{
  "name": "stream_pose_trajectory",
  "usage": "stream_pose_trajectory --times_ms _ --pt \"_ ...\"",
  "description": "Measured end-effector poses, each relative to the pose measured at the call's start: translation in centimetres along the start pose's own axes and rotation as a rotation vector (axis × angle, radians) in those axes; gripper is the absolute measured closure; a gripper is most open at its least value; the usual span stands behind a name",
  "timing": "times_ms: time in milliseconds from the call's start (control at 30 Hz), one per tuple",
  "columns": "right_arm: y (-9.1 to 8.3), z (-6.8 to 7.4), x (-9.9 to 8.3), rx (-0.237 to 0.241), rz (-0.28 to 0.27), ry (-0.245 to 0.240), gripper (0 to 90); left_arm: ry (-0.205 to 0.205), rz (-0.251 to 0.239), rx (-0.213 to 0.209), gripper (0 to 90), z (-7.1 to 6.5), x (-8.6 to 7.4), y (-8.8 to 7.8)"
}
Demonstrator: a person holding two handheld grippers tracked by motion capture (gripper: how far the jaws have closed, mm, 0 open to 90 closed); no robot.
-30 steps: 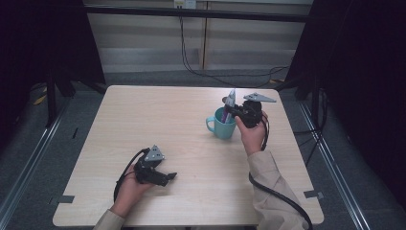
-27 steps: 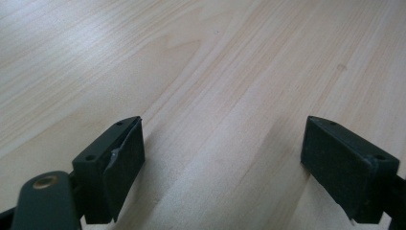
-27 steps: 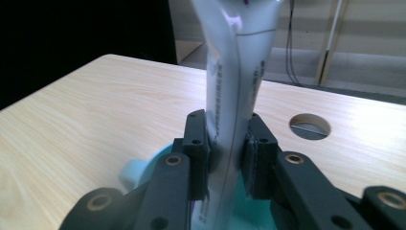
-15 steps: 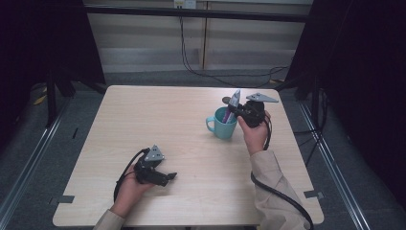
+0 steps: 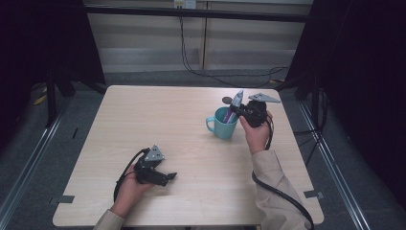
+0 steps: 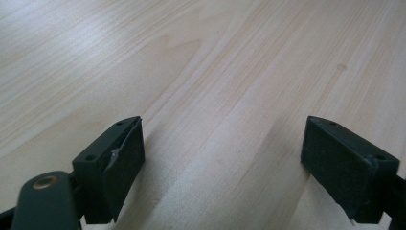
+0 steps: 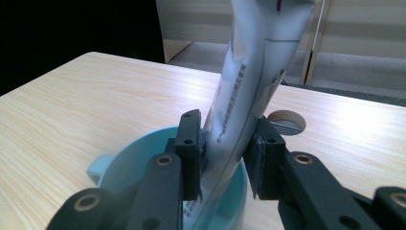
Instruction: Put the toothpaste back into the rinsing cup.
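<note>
A teal mug (image 5: 221, 128) stands right of the table's middle, its rim (image 7: 129, 153) below my right gripper's jaws. A white and purple tube (image 5: 235, 106) stands tilted in the mug, top up. My right gripper (image 5: 239, 111) reaches in from the right. Its jaws have just been opening, and the tube (image 7: 253, 72) still sits between the pads, which touch its sides (image 7: 222, 153). My left gripper (image 5: 168, 177) lies on the table at the front left, held by a hand. It stands open (image 6: 222, 163) over bare wood with nothing between the jaws.
A round cable hole (image 5: 227, 100) with a grey cap sits in the wooden table (image 5: 158, 115) just behind the mug, also seen as the cable hole (image 7: 286, 122) past the tube. Cables trail from both grippers. Dark curtains and floor rails flank the table.
The right gripper and the tube's top have edged slightly to the right over the mug. The left hand and its gripper have stayed put.
</note>
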State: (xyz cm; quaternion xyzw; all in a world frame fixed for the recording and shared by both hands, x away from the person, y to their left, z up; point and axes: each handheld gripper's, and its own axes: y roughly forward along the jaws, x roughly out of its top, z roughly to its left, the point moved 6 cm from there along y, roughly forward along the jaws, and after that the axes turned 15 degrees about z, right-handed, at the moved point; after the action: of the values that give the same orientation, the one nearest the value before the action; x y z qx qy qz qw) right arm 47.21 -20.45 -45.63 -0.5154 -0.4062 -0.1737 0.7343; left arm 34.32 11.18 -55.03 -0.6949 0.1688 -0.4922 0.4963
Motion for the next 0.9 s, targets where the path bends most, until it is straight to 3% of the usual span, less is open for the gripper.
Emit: stream_pose_trajectory --times_ms 900 --pt "-0.23 -0.83 -0.38 -0.020 -0.006 0.024 66.1 0.000 0.000 0.000 14.8 0.00 0.00 0.00"
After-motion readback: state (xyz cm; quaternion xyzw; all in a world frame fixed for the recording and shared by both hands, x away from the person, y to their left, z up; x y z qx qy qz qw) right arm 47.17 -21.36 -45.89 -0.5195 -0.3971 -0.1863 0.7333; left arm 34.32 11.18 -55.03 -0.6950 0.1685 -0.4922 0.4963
